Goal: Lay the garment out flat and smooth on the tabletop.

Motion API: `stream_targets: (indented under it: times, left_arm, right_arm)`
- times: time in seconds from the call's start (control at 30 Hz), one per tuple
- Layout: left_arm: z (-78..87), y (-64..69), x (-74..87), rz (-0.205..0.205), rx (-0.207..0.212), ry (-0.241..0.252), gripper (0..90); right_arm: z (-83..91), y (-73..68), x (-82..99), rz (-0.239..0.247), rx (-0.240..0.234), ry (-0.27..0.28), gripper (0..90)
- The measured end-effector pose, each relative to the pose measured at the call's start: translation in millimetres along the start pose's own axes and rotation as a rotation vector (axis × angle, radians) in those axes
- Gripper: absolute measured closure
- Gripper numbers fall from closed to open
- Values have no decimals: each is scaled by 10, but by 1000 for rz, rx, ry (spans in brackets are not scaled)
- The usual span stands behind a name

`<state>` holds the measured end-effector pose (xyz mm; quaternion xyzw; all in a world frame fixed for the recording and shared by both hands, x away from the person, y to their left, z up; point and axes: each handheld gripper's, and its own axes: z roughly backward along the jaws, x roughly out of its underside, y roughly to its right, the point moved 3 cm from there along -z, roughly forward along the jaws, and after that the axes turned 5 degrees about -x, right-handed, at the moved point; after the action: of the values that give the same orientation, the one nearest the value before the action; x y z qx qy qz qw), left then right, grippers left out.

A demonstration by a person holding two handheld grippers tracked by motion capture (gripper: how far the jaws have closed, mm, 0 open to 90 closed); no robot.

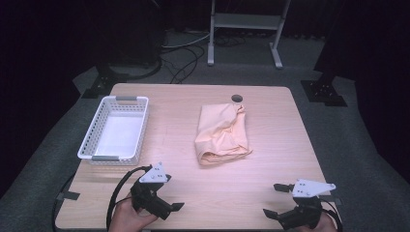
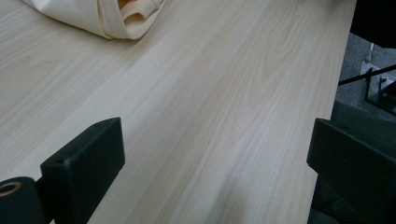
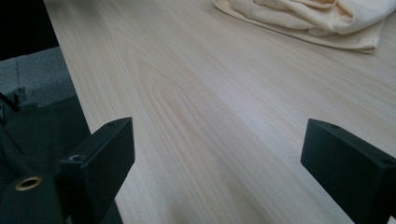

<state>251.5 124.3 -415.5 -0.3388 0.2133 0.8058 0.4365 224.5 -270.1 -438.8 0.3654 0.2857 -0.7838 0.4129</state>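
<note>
A: The left tool [image 1: 167, 200] sits at the near left edge of the pale wooden surface [image 1: 270, 145], jaws wide with nothing between them. The right tool [image 1: 276, 199] mirrors it at the near right corner, jaws equally wide and holding nothing.

B: And the thing they are meant for?

A: The crumpled pale yellow cloth [image 1: 223, 134] lies right of centre, toward the far half of the surface, well apart from both tools. In the left gripper view its folded hem [image 2: 126, 21] shows at the far left; in the right gripper view the bunched folds [image 3: 308, 18] show at the far right.

B: So which step would you say this is?

A: The very start, I judge. Both tools rest low near the person's side, neither touching the cloth, so the reach has yet to begin.

B: And the white plastic lattice basket [image 1: 96, 140] on the left?

A: It holds nothing and stands apart from the cloth. It may be where the cloth ends up, though I cannot be sure.

B: What does the next move call for?

A: Both tools travelling toward the far side, to the cloth's near edge, staying wide, then closing on a corner or a fold. The fabric is soft and layered, so pinching a single layer will take care.
</note>
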Motion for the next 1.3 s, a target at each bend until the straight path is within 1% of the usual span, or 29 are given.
stream_targets:
  times: [0.17,0.3,0.5,0.57,0.7,0.93,0.97,1.0,1.03,1.1,1.13,1.17,1.3]
  left_arm:
    - [13,6,-18,-4,2,6,39]
    - [25,7,-28,-5,2,11,39]
    - [12,8,-35,-5,12,13,39]
    - [10,5,-30,-3,14,14,39]
    - [27,-6,-32,3,15,22,39]
    - [51,-16,-33,6,20,33,39]
    - [51,-16,-33,6,20,33,39]
    - [52,-17,-33,6,19,31,39]
    - [55,-21,-31,5,16,29,39]
    - [58,-23,-30,5,17,32,39]
    - [60,-27,-28,7,19,34,39]
    - [62,-31,-27,10,21,36,39]
    - [72,-35,-24,13,19,37,39]
  right_arm:
    - [9,-7,-17,4,5,1,96]
    - [-30,-18,-55,12,2,-9,96]
    - [-95,10,-179,29,-2,-15,96]
    - [-119,27,-236,32,-8,-22,96]
    - [-186,72,-370,62,-14,-40,96]
    - [-302,160,-634,100,-30,-53,96]
    - [-317,171,-671,102,-33,-54,96]
    - [-317,171,-671,102,-33,-54,96]
    - [-352,206,-740,110,-37,-58,96]
    - [-389,238,-802,112,-40,-68,96]
    - [-389,238,-802,112,-40,-68,96]
    - [-433,275,-865,120,-45,-73,96]
    - [-517,346,-989,123,-51,-81,96]
